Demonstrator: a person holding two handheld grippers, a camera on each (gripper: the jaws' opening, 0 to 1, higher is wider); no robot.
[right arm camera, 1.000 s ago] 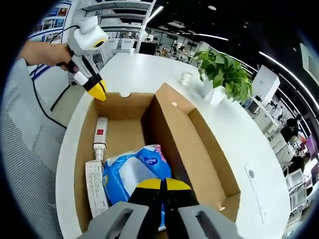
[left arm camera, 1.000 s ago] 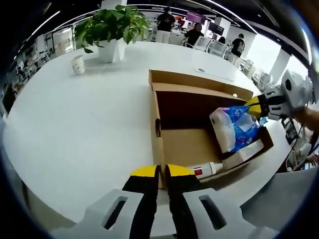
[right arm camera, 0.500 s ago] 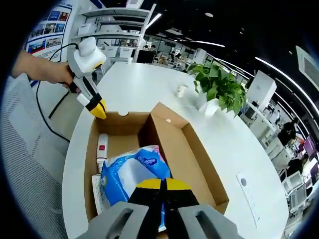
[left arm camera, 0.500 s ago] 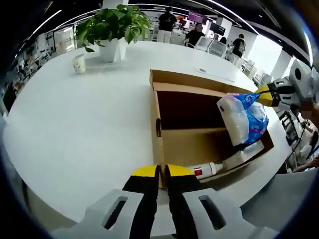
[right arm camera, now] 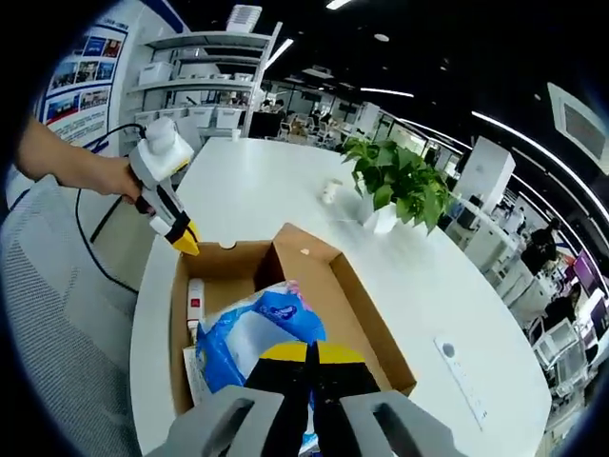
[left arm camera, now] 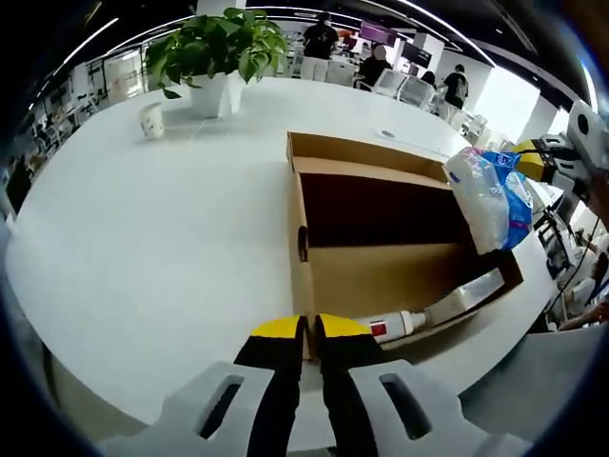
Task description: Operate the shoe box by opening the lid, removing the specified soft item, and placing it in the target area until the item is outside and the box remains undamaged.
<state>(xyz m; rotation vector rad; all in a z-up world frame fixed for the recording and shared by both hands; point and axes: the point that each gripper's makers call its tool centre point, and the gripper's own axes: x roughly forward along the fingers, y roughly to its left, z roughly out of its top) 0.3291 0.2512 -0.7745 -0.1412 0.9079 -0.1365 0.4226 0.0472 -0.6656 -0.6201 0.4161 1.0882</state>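
Open-plan office w/ desks and people in the background; big white round table (left arm camera: 143,228) carries the open cardboard shoe box (left arm camera: 381,276), its lid folded back on the far side. Right gripper (right arm camera: 306,354) has its yellow-tipped jaws pinched together on the blue/white soft pack (right arm camera: 252,333), which hangs lifted above the box's right end in the left gripper view (left arm camera: 487,195), clear of the box floor. Inside the box, along the near wall: a white tube w/ red label (left arm camera: 395,327) and a flat white carton (left arm camera: 466,295) next to it. Left gripper (left arm camera: 306,328) has its jaws brought together at the box's near corner edge; can't tell if they actually pinch the cardboard. In the right gripper view it's at the box's far corner (right arm camera: 184,238), held by a hand (right arm camera: 105,176). Potted plant (left arm camera: 214,48) and a small paper cup (left arm camera: 149,122) stand on the far part of the table, well apart from the box. A grey mesh chair (right arm camera: 57,324) sits beside the table.
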